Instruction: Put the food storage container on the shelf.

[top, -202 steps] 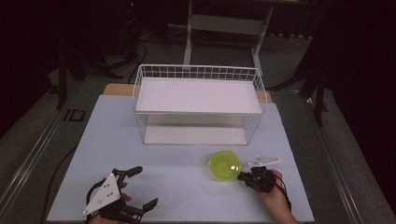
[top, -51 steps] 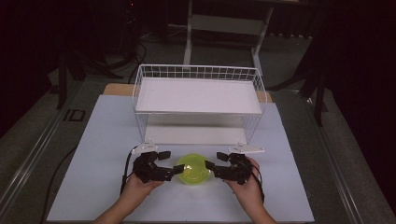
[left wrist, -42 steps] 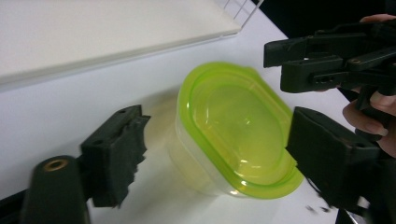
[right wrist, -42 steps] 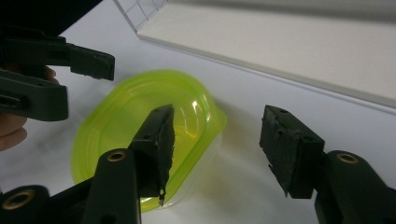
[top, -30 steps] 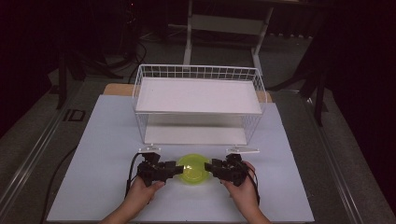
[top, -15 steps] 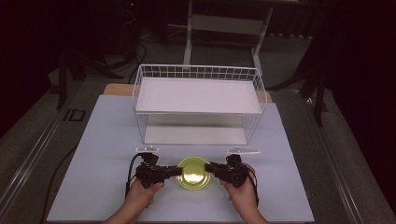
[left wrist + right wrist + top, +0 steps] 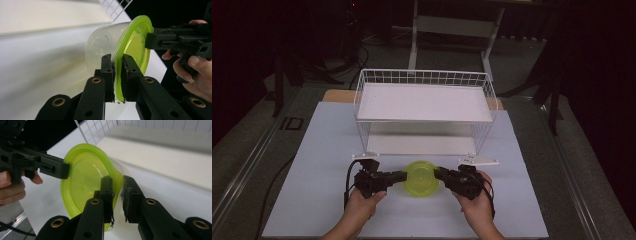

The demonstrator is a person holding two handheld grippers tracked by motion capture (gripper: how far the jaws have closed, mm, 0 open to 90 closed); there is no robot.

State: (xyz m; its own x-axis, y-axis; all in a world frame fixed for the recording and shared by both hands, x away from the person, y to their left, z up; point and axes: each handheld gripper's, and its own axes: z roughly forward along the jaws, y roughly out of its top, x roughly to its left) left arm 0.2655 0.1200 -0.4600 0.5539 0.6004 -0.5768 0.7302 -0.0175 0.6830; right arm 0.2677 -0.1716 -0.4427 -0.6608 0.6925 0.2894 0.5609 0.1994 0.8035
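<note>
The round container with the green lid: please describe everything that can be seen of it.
The container is a round tub of clear, cloudy plastic, closed by a translucent lime-green lid with a raised rim. It is held in front of the white wire shelf, lid facing up. The left gripper and the right gripper each pinch the lid's rim from opposite sides.

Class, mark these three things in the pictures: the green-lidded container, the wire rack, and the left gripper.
green-lidded container (image 7: 422,177), high view, middle of its lid.
wire rack (image 7: 424,78), high view, back rim of its upper shelf.
left gripper (image 7: 117,67), left gripper view, between its fingertips.
</note>
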